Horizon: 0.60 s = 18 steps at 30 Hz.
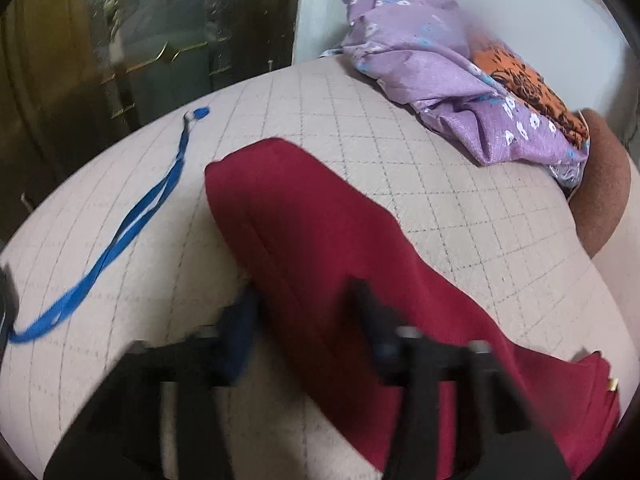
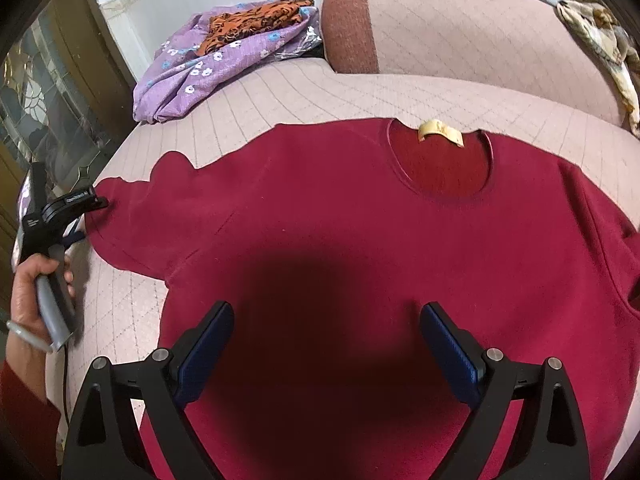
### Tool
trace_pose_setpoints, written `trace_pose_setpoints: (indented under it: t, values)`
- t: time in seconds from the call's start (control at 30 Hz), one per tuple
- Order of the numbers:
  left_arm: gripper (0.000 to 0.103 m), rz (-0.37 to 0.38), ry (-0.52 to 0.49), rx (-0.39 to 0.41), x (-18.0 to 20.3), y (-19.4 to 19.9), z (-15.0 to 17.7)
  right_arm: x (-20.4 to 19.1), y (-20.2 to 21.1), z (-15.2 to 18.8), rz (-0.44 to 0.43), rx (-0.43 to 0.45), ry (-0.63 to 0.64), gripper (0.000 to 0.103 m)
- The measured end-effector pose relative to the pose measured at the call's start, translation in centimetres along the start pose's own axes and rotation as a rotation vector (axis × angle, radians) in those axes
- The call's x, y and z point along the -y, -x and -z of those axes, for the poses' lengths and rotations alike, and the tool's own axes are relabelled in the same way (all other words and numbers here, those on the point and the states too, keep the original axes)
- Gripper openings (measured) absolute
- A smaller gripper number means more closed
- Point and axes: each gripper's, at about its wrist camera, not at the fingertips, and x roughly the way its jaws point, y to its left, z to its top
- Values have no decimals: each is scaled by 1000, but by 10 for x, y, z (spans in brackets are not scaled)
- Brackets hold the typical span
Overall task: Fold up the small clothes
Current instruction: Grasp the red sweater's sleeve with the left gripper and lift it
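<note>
A dark red sweater [image 2: 360, 220] lies spread flat on the quilted beige sofa seat [image 2: 280, 92], neck hole and yellow label [image 2: 440, 133] facing up. Its left sleeve [image 1: 304, 240] runs up the left wrist view. My left gripper [image 1: 306, 300] is open, its blurred fingers straddling the sleeve; in the right wrist view it [image 2: 94, 208] sits at the sleeve cuff, held by a hand. My right gripper [image 2: 326, 320] is open and empty, hovering over the sweater's chest with a dark shadow beneath it.
A heap of purple floral cloth [image 1: 452, 76] with an orange patterned piece [image 2: 256, 22] lies at the seat's far corner. A blue lanyard [image 1: 132, 224] lies left of the sleeve. The sofa back [image 2: 460, 28] rises behind. A wooden glass cabinet [image 1: 100, 40] stands beyond the edge.
</note>
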Motion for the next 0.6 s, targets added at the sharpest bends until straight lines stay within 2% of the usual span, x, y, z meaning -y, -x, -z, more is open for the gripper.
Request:
trace_pose_setpoints:
  t: [0.03, 0.07, 0.17, 0.27, 0.37, 0.47, 0.53, 0.6]
  values:
    - [9, 44, 5, 0, -1, 0, -1, 2, 0, 0, -7, -6, -13, 95]
    - [6, 94, 23, -18, -3, 1, -2, 4, 1, 1, -13, -12, -24, 95]
    - [5, 156, 65, -10, -4, 22, -6, 10, 4, 0, -22, -11, -43, 95]
    - [5, 268, 20, 48, 19, 69, -9, 18, 14, -2, -14, 9, -53, 95]
    - [5, 410, -59, 74, 57, 119, 3, 31, 28, -5, -1, 39, -79, 95]
    - [5, 533, -200, 77, 106, 165, 31, 52, 42, -9, 10, 62, -113, 95]
    - [5, 589, -306, 66, 143, 188, 60, 65, 52, -12, 20, 82, -132, 95]
    - [5, 636, -397, 9, 181, 195, 95, 82, 61, -14, 50, 97, -151, 95]
